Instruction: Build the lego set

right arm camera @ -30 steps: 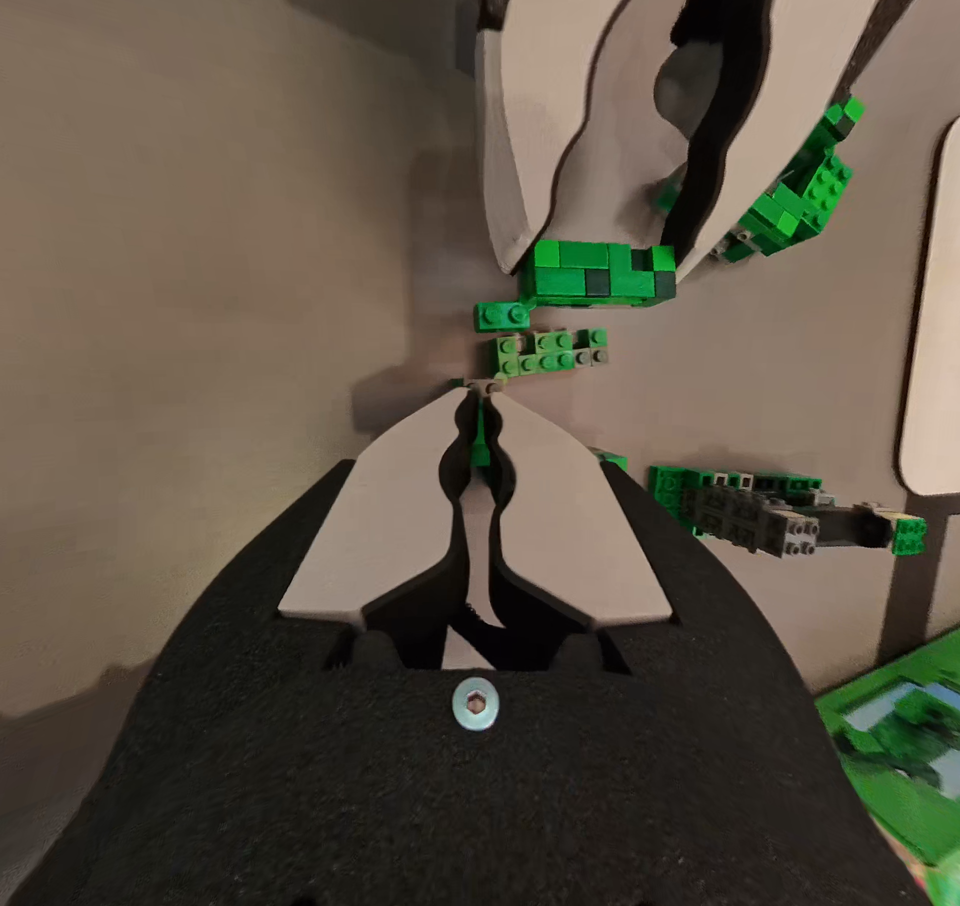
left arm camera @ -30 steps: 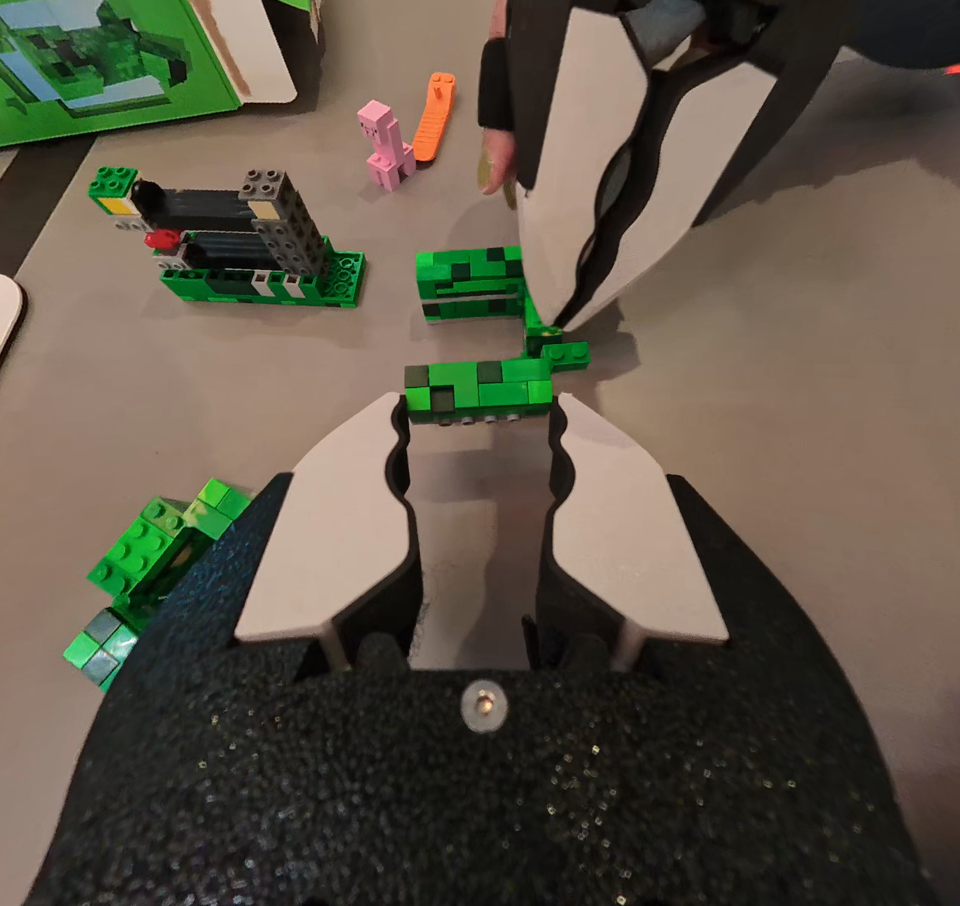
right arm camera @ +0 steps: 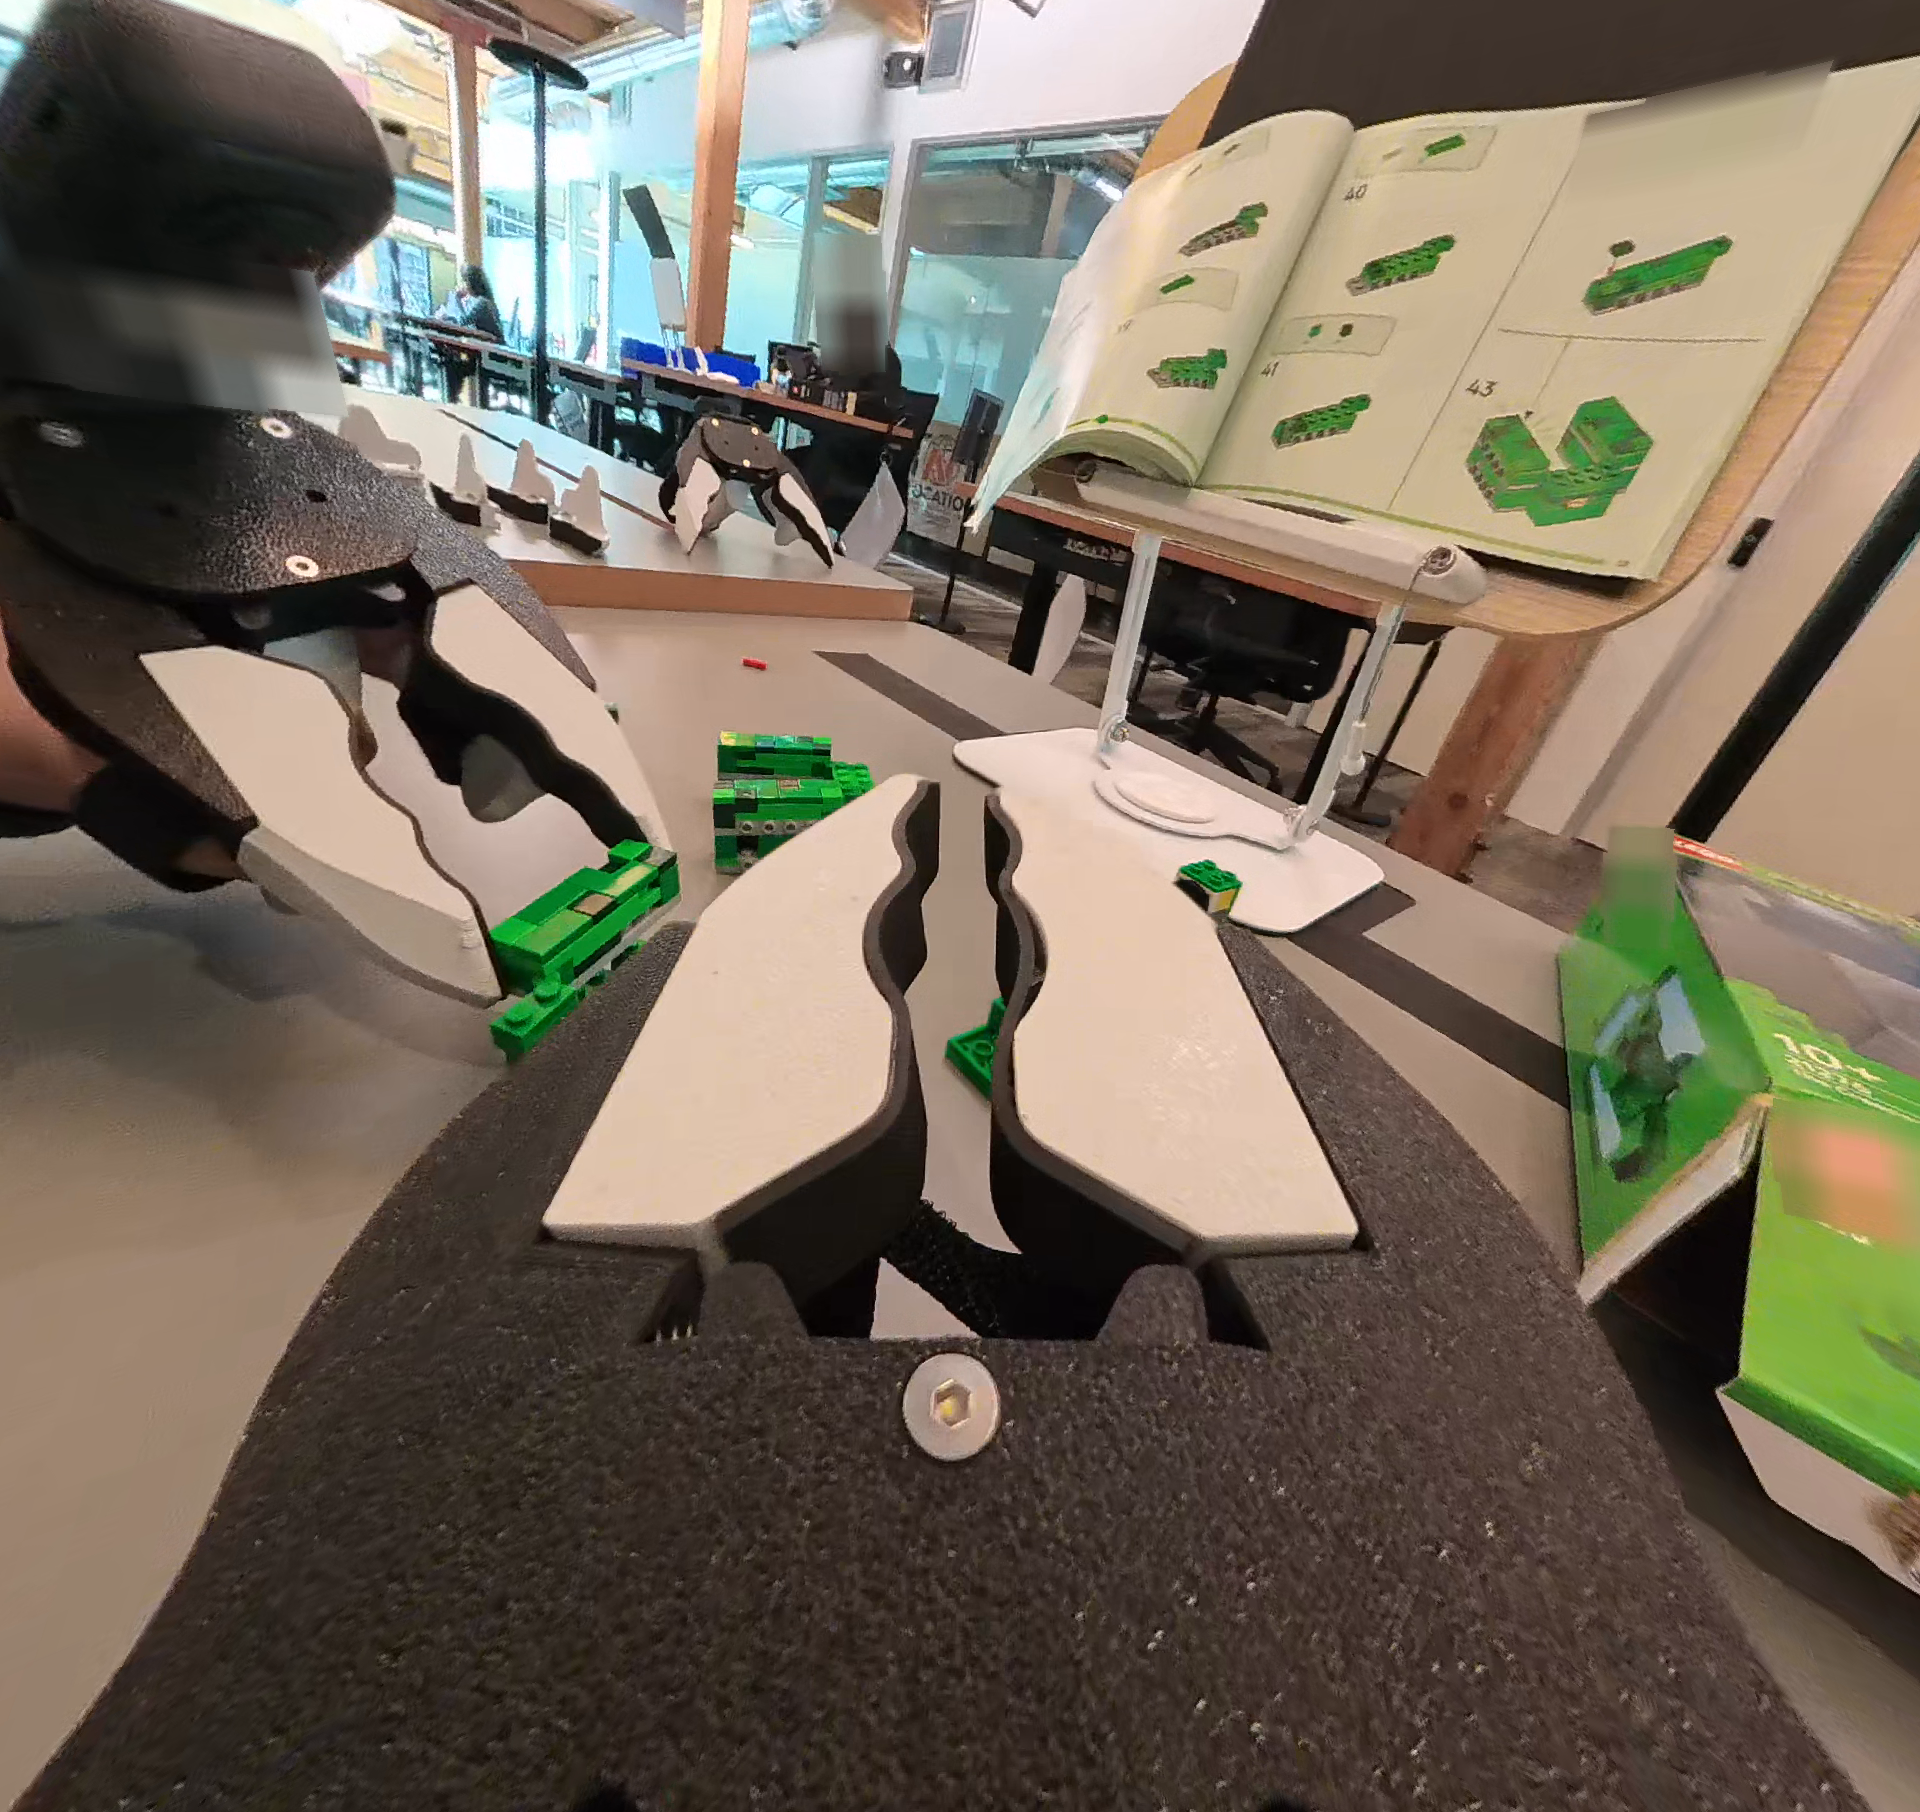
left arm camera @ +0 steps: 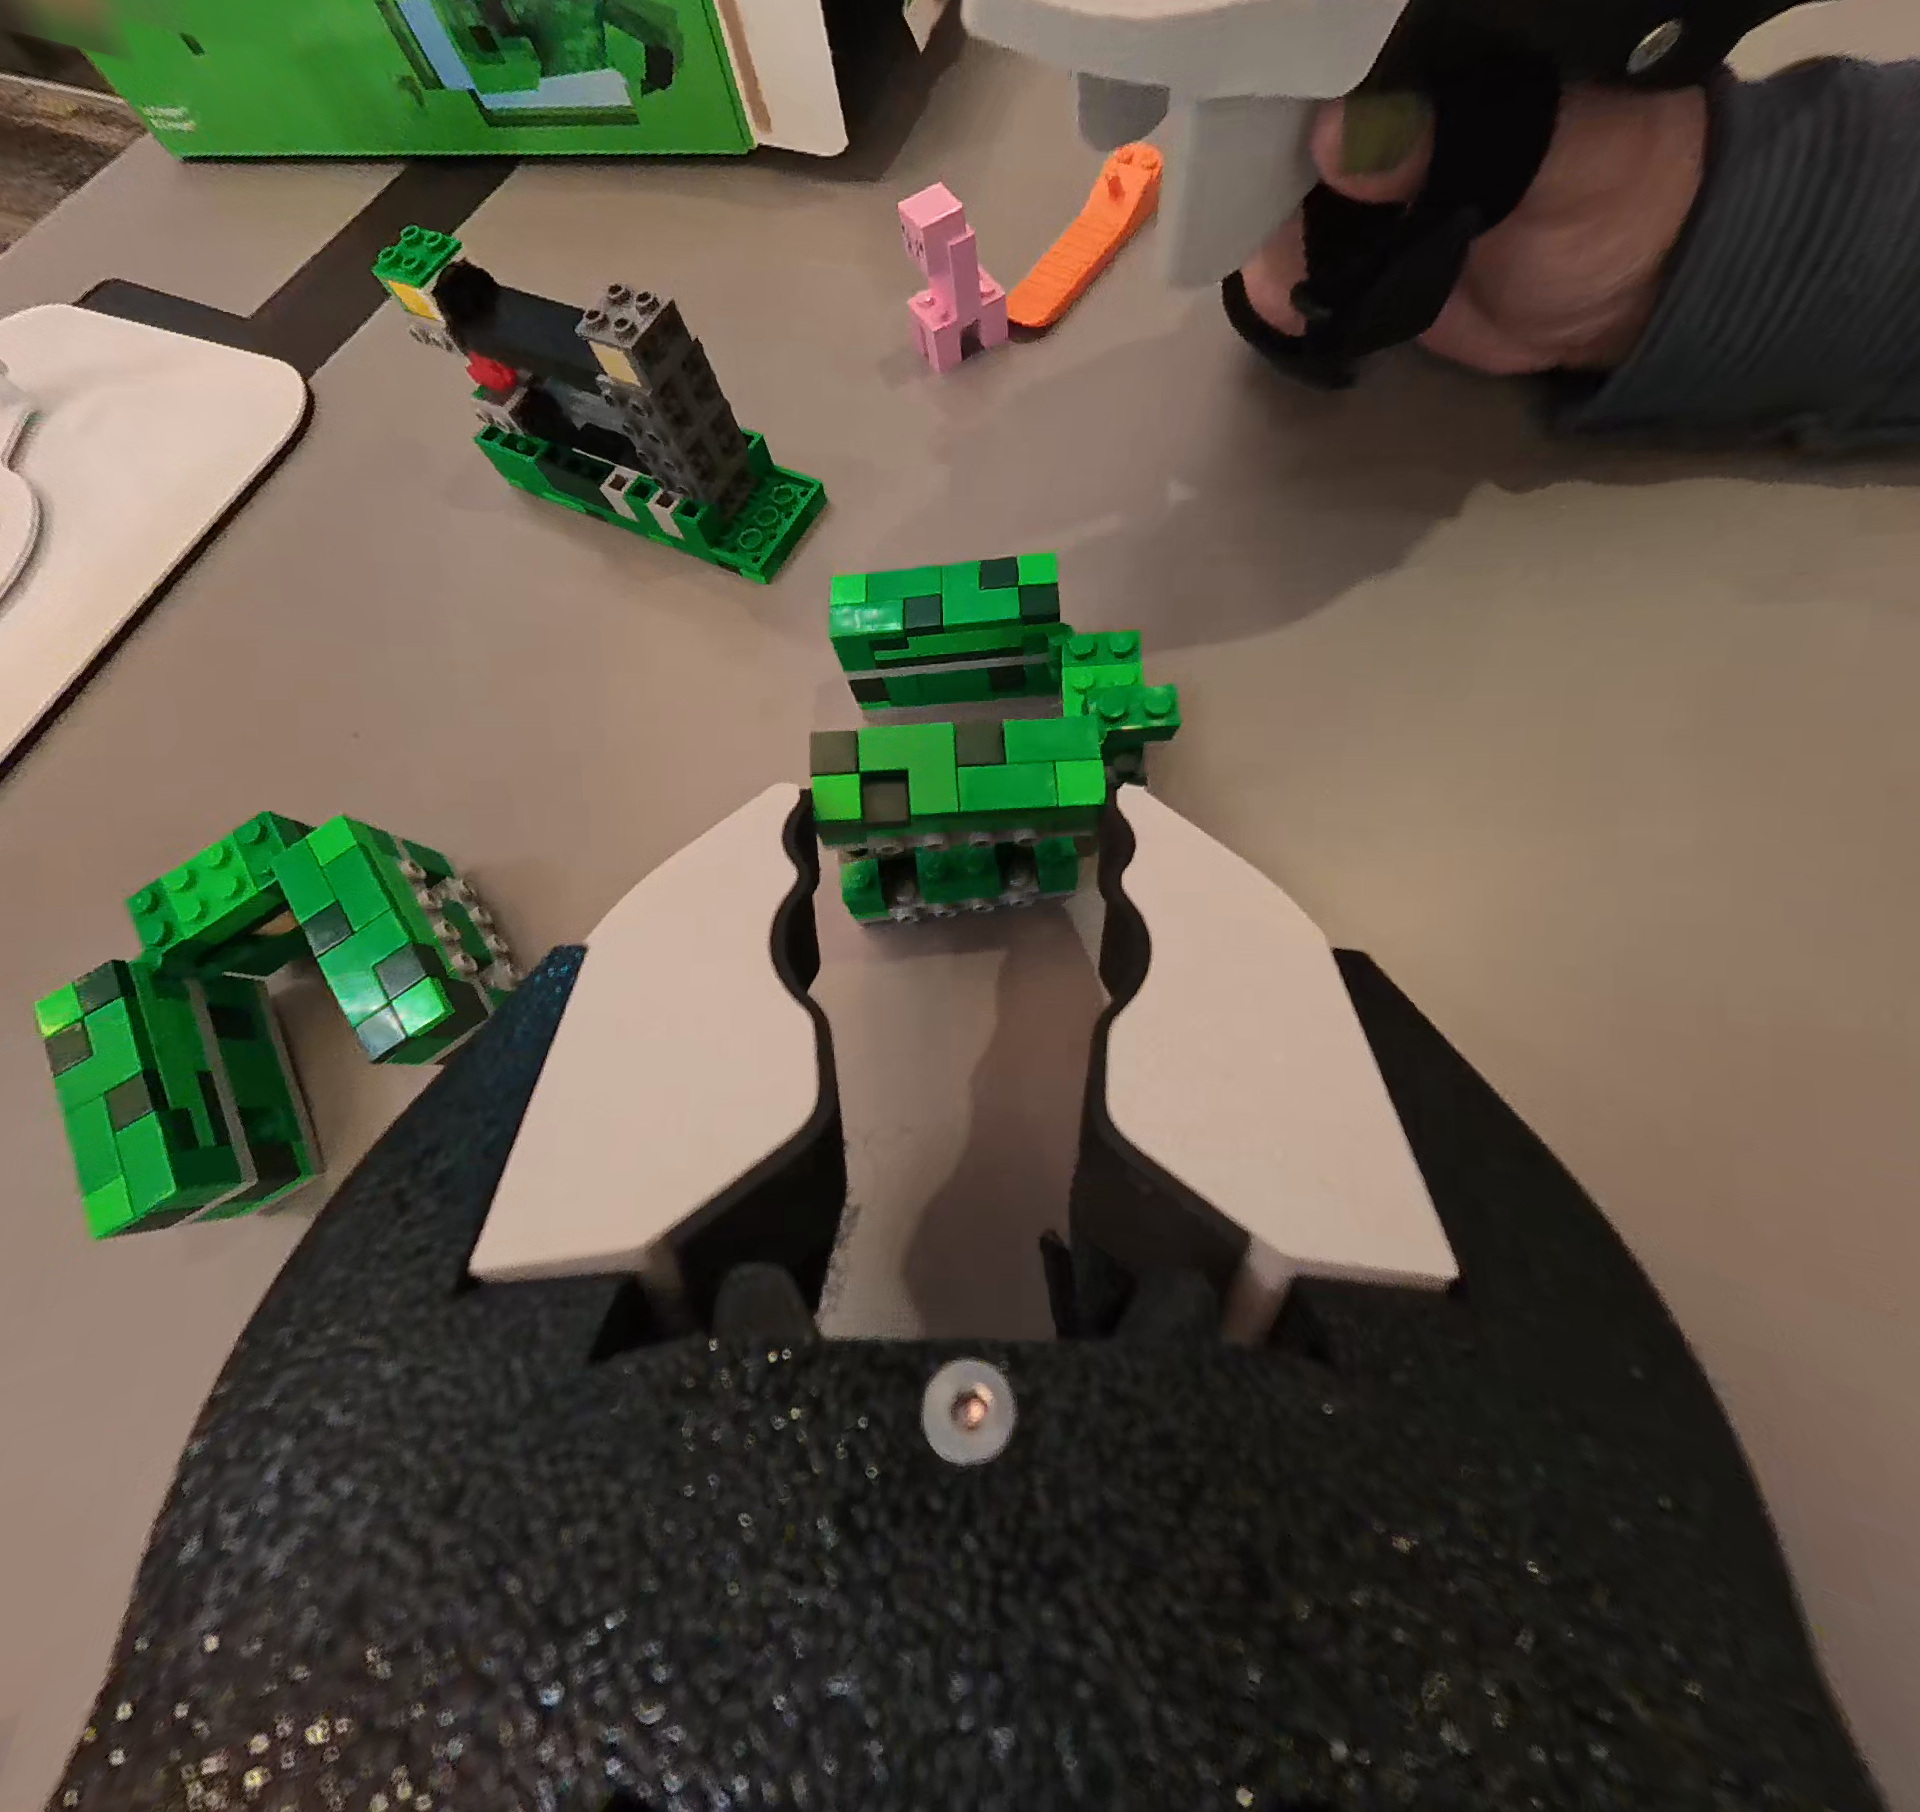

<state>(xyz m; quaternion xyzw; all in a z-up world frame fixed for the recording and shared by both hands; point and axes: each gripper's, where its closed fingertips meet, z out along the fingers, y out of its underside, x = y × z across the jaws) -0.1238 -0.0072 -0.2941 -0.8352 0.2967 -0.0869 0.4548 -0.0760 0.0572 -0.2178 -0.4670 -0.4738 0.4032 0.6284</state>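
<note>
Green brickwork sits clamped between the fingertips of the left gripper [left arm camera: 956,827]: a flat green slab [left arm camera: 956,791] held by its two short ends, jaws spread only as wide as the piece, with the grey table [left arm camera: 1455,931] beneath it. At 12 o'clock, just beyond that slab, lies a second green block [left arm camera: 940,630] with a small studded green plate [left arm camera: 1122,687] at its right end. At 9 o'clock from the left gripper rests an arched green assembly [left arm camera: 260,993]; at 11 o'clock stands a grey and black build on a green base [left arm camera: 613,412], and farther toward 11 o'clock the green set box [left arm camera: 436,27]. Toward 12 o'clock are a pink figure [left arm camera: 951,282] and, touching it, an orange brick separator [left arm camera: 1086,240]. The right gripper [right arm camera: 961,801] is lifted off the table, its jaws nearly together with a thin gap and nothing between them; in the left wrist view it shows at 1 o'clock, held by a hand [left arm camera: 1558,235]. In the right wrist view, an open instruction booklet [right arm camera: 1455,308] stands on a white stand [right arm camera: 1195,806] at 1 o'clock.
</note>
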